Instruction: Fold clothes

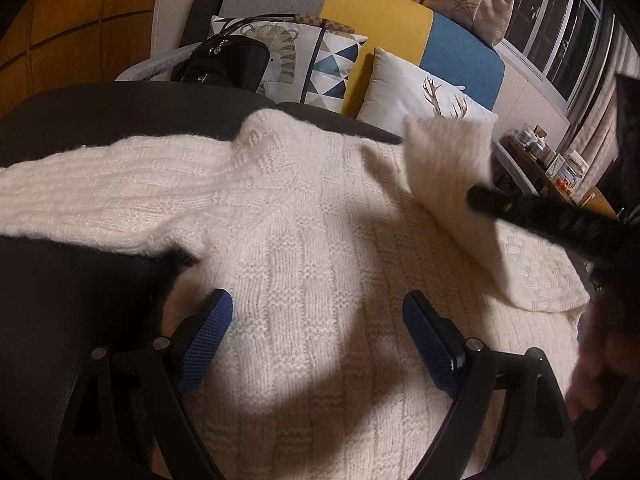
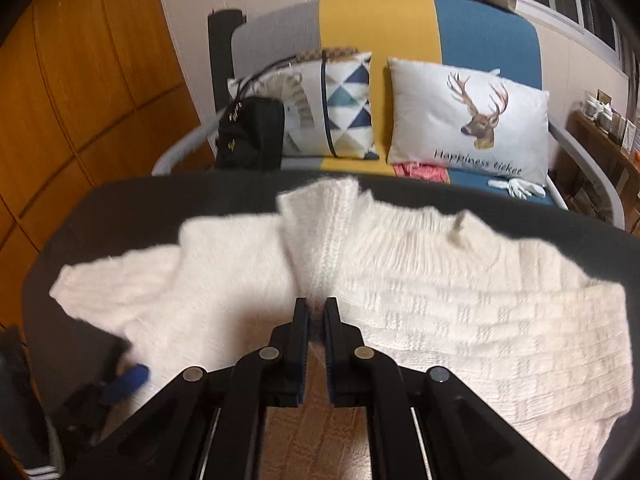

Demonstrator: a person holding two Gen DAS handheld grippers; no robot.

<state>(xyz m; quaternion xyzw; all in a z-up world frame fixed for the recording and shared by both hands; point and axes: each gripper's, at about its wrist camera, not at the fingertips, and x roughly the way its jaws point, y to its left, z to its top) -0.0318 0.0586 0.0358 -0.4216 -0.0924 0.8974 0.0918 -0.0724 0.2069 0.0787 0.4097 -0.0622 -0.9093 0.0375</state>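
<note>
Right gripper [image 2: 315,310] pinched nearly closed on a fold of the white knit sweater [image 2: 460,300], the sleeve [image 2: 320,232] lifted and running up toward twelve o'clock from the fingertips in the right wrist view. Left gripper [image 1: 318,320] spread wide with nothing between its blue pads [image 1: 208,336], poised over the sweater's body. From the left wrist camera, right gripper's dark finger [image 1: 528,220] reaching in from three o'clock, carrying that same raised sleeve [image 1: 452,184] (blurred, so the exact pinch point hard to make out there). Other sleeve [image 1: 100,192] stretched flat toward nine o'clock. Sweater spread across a dark grey table [image 1: 120,112], collar toward twelve o'clock. Beyond the table's far edge, a bench seat [image 2: 480,28] in grey, yellow and blue panels. On it, at twelve o'clock, a triangle-patterned cushion [image 2: 344,108]; at one o'clock, a deer-print cushion [image 2: 468,120]; at eleven o'clock, a black bag [image 2: 250,136]. Small pink cloth [image 2: 420,170] just below the deer cushion. Wooden panelling [image 2: 80,80] at nine to ten o'clock.
</note>
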